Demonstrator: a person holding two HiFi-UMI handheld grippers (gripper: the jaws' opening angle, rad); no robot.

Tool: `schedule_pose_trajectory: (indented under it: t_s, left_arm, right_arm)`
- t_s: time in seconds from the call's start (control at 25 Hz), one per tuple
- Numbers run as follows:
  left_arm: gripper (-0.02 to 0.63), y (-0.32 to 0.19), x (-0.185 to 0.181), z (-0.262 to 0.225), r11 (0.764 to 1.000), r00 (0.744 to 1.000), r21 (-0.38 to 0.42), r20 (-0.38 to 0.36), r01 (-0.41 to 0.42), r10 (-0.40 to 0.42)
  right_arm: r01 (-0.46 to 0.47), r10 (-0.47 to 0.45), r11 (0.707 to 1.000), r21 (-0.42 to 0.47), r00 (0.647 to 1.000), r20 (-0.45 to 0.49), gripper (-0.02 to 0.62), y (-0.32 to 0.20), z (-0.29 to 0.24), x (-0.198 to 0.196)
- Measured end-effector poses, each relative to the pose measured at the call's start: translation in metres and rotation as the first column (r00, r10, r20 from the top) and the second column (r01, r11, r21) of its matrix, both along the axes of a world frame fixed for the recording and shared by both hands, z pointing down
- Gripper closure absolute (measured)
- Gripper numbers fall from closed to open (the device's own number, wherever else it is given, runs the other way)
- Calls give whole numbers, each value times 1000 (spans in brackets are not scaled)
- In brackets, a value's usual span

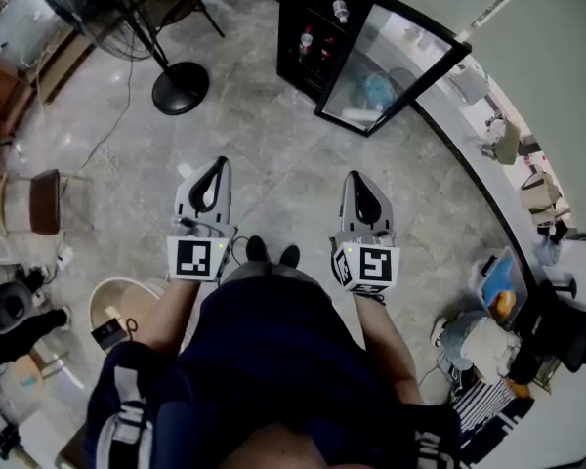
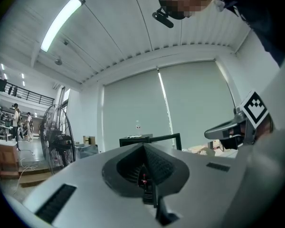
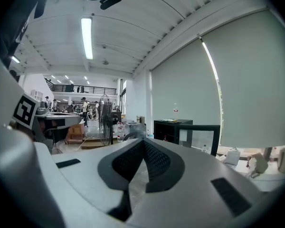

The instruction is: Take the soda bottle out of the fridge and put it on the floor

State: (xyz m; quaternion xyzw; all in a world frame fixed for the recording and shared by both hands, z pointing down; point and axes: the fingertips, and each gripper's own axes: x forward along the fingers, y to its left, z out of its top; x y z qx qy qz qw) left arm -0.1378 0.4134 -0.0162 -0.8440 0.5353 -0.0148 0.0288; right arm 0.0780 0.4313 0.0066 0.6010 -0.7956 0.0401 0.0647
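Observation:
A black fridge (image 1: 303, 27) stands on the floor ahead of me, its glass door (image 1: 396, 62) swung open to the right. On its shelves I see small bottles (image 1: 306, 42) with red on them; which one is the soda bottle I cannot tell. My left gripper (image 1: 218, 166) and right gripper (image 1: 355, 179) are held side by side at waist height, pointing toward the fridge and well short of it. Both are shut with nothing between the jaws. The fridge (image 2: 137, 139) shows small beyond the closed left gripper (image 2: 143, 147); past the right gripper (image 3: 143, 141) are the fridge (image 3: 172, 129) and its door (image 3: 199, 136).
A standing fan (image 1: 181, 91) is on the floor left of the fridge. A brown stool (image 1: 44, 201) and a round white tub (image 1: 117, 306) sit at my left. Bags and boxes (image 1: 503, 311) crowd the floor along the curved wall at my right.

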Motion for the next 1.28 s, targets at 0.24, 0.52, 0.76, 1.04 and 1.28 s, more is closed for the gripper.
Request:
schedule_pose_trajectory:
  t_s: [0.24, 0.52, 0.76, 1.04, 1.28]
  left_arm:
    - [583, -2, -1, 2, 1000, 1000, -9, 2, 4, -4]
    - [583, -4, -2, 9, 1000, 1000, -19, 4, 2, -2]
    - [580, -7, -3, 9, 1000, 1000, -23, -11, 9, -9]
    - [459, -11, 1, 9, 999, 1000, -34, -10, -10, 10]
    - [307, -17, 8, 9, 1000, 1000, -21, 6, -20, 20]
  right_arm:
    - [6, -6, 1000, 1, 1000, -3, 577, 0, 1, -2]
    - [23, -23, 1000, -7, 1000, 1, 577, 0, 5, -7]
    - [39, -39, 999, -16, 999, -12, 577, 0, 8, -11]
    - [51, -51, 999, -19, 999, -10, 577, 0, 5, -11]
    - [59, -59, 998, -23, 998, 5, 577, 2, 6, -7]
